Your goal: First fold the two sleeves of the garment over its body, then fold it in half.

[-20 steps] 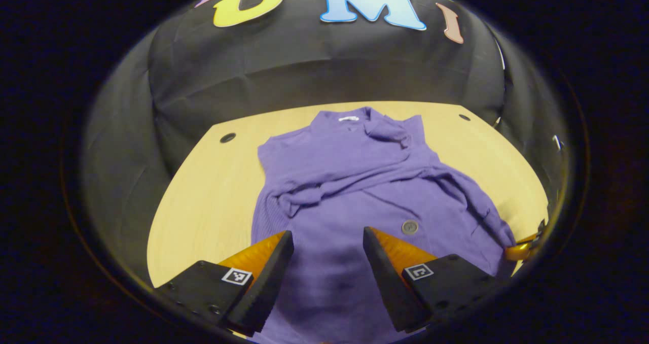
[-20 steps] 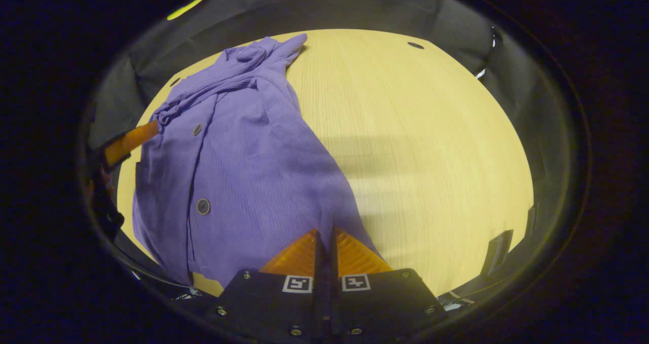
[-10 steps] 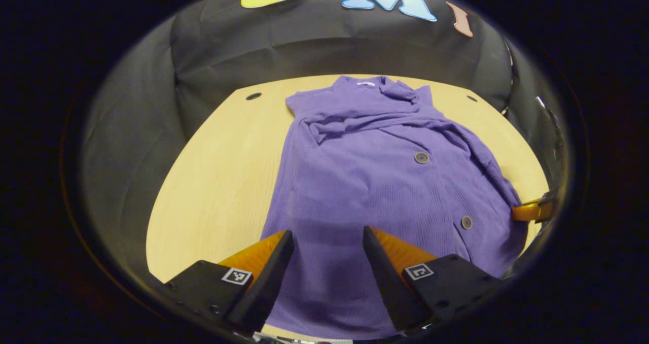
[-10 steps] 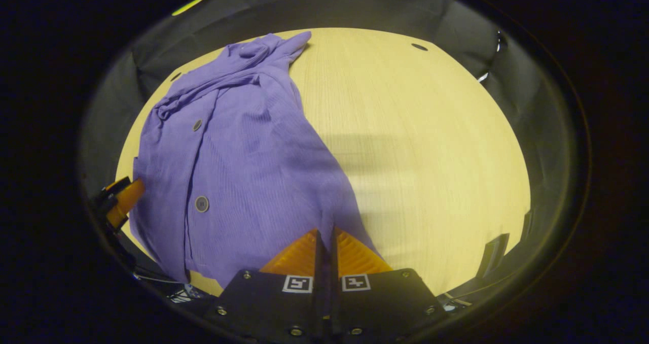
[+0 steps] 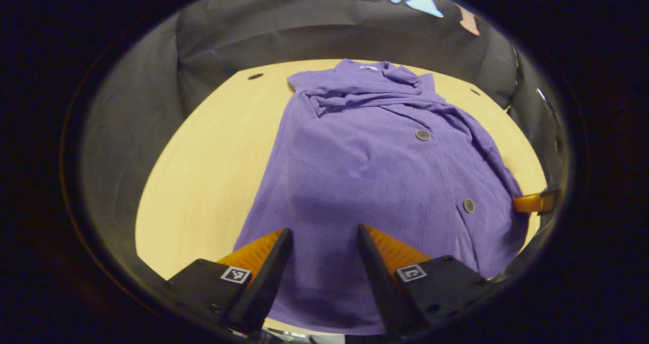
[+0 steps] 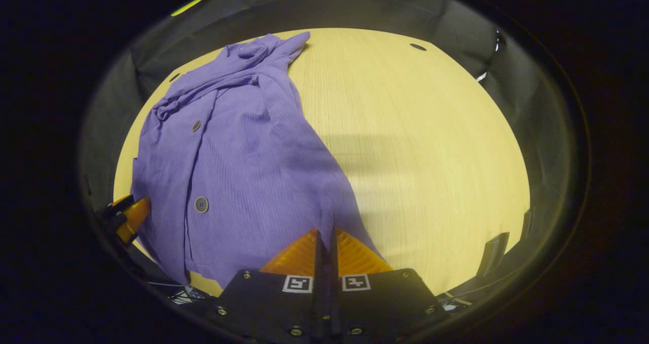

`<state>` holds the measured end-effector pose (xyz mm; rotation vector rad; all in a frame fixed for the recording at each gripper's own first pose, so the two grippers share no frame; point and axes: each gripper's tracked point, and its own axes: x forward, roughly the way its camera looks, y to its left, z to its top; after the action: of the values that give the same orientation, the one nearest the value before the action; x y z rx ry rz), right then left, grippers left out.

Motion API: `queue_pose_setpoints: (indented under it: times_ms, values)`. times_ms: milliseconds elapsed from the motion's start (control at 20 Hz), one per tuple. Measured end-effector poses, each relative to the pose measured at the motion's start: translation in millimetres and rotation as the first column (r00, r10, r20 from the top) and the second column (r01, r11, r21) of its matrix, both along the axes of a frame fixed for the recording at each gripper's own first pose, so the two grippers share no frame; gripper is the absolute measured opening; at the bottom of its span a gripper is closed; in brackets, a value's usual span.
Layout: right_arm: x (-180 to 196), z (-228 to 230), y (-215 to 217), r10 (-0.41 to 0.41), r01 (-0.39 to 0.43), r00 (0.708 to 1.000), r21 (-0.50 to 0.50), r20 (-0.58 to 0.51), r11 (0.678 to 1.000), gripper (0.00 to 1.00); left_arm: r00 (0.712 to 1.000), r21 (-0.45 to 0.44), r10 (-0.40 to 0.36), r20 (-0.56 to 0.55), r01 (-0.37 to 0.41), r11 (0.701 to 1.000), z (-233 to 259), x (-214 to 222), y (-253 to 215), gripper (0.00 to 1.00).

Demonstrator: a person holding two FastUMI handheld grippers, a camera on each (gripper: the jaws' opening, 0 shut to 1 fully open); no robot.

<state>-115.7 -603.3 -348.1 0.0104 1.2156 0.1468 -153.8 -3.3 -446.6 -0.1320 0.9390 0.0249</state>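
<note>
Tabletop [image 6: 431, 146]: light wood, carrying the garment inside the black-cloth booth.
Cardigan [image 5: 375, 181]: purple, buttoned, lying flat, sleeves bunching across its chest near the collar.
Left tongs [image 5: 320, 263]: gaping wide, hovering over the hem.
Right tongs [image 6: 324, 255]: pressing together at the cardigan's right edge; whether pinching cloth, cannot tell.

The left gripper [image 5: 322, 250] hovers low near the tabletop's near edge, its two wedge-shaped fingers spread wide apart. The right gripper [image 6: 324, 247] sits at the same near edge, its ribbed fingers pressed tightly together, tips pinching purple fabric.
</note>
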Motion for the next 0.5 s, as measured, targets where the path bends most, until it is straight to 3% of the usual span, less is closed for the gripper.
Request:
queue_pose_setpoints:
  times_ms: [150, 300, 450, 500]
  values:
    - [-0.6, -0.8, 0.0, -0.006, 0.006, 1.000, 0.005, 0.003, 1.000, 0.07, 1.000, 0.001, -0.016, -0.019, 0.016, 1.000, -1.0, 0.5, -4.3, 0.85]
    - [-1.1, -0.7, -0.3, -0.006, 0.006, 1.000, 0.008, 0.003, 1.000, 0.07, 0.999, -0.008, -0.042, -0.005, 0.042, 0.999, 0.5, 3.0, -8.3, 0.65]
    - [0.0, -0.6, -0.1, -0.002, 0.002, 1.000, 0.009, 0.006, 1.000, 0.07, 0.999, -0.021, -0.052, -0.012, 0.051, 0.998, 0.4, 5.9, -8.6, 0.60]
    - [0.3, -0.6, 0.7, -0.003, 0.003, 1.000, 0.011, 0.008, 1.000, 0.07, 1.000, -0.034, -0.007, 0.005, 0.007, 0.999, 1.6, 8.9, -6.8, 0.59]
